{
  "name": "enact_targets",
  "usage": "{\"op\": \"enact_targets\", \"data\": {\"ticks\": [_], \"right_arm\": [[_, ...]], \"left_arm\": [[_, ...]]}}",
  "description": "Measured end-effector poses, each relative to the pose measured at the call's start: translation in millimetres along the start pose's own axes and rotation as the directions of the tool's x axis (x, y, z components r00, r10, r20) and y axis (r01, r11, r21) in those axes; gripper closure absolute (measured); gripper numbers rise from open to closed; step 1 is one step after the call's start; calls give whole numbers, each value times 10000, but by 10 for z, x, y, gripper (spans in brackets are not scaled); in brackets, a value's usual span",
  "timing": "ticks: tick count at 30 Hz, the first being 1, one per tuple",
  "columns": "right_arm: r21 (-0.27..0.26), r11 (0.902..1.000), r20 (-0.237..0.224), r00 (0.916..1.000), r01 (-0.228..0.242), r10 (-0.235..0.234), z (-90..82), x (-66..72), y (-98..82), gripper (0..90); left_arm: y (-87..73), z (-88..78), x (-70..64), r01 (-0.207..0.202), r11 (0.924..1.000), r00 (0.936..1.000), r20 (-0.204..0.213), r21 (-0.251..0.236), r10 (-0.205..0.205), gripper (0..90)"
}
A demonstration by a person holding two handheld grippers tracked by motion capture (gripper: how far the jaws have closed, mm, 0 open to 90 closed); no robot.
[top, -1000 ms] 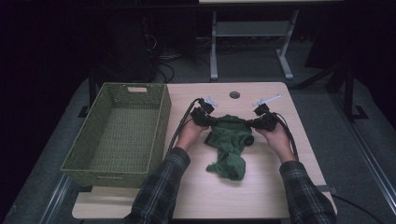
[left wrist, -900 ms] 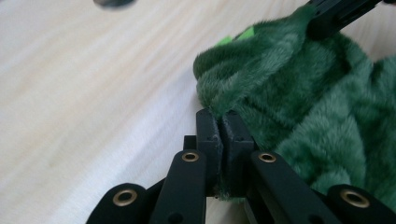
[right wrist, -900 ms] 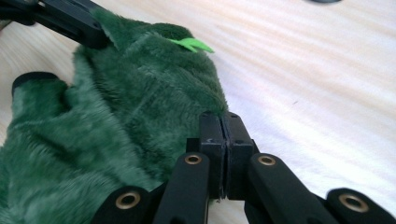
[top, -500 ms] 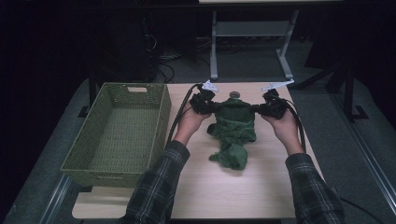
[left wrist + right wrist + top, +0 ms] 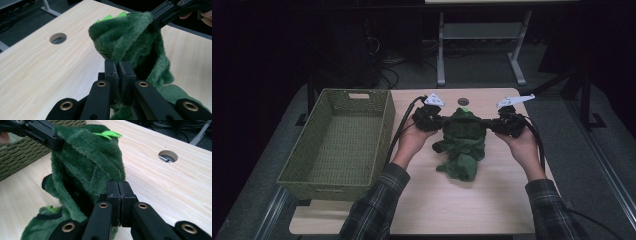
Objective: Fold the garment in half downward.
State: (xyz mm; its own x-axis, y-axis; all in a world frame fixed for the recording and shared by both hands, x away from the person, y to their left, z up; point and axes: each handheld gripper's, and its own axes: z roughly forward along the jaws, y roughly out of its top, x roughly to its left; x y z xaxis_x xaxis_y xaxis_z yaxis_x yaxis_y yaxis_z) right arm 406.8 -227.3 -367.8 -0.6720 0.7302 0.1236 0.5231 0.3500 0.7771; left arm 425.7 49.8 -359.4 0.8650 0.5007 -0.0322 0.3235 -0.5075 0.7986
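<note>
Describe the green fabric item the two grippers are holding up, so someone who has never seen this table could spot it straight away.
Start at the light wooden table and look right of the olive woven basket, just in front of the round cable hole. There a dark green plush garment hangs between the left gripper and right gripper, each pinching an edge. It is the one soft, fuzzy thing, with bright lime-green felt spikes.

A dim lab or office workspace: a pale wooden table (image 5: 452, 200) with a cable hole (image 5: 463, 101), tangled cables (image 5: 387, 62) on grey carpet.

High view looks down from above table (image 5: 492, 200); both gripper views close, facing inward, sharing green plush (image 5: 464, 137).
</note>
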Motion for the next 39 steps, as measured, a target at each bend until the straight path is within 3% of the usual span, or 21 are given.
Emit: {"op": "enact_targets", "data": {"ticks": [7, 14, 27, 39], "right_arm": [[-196, 9997, -198, 9996, 176, -180, -109, 126, -108, 886], [-414, 9981, -437, 9979, 456, -474, -224, 292, -211, 884], [-149, 9971, -883, 9933, 742, -752, -215, 557, -491, 883], [-195, 9968, -1151, 9902, 772, -789, -235, 706, -770, 879]], "left_arm": [[-58, -113, -106, 226, 9996, 9990, 401, -170, -219, 866], [-166, -190, -265, 48, 9998, 9984, 557, -182, -38, 866], [-460, -268, -511, -340, 9994, 9942, 1025, 121, 326, 866], [-707, -280, -633, -328, 9985, 9904, 1358, 429, 267, 867]]}}
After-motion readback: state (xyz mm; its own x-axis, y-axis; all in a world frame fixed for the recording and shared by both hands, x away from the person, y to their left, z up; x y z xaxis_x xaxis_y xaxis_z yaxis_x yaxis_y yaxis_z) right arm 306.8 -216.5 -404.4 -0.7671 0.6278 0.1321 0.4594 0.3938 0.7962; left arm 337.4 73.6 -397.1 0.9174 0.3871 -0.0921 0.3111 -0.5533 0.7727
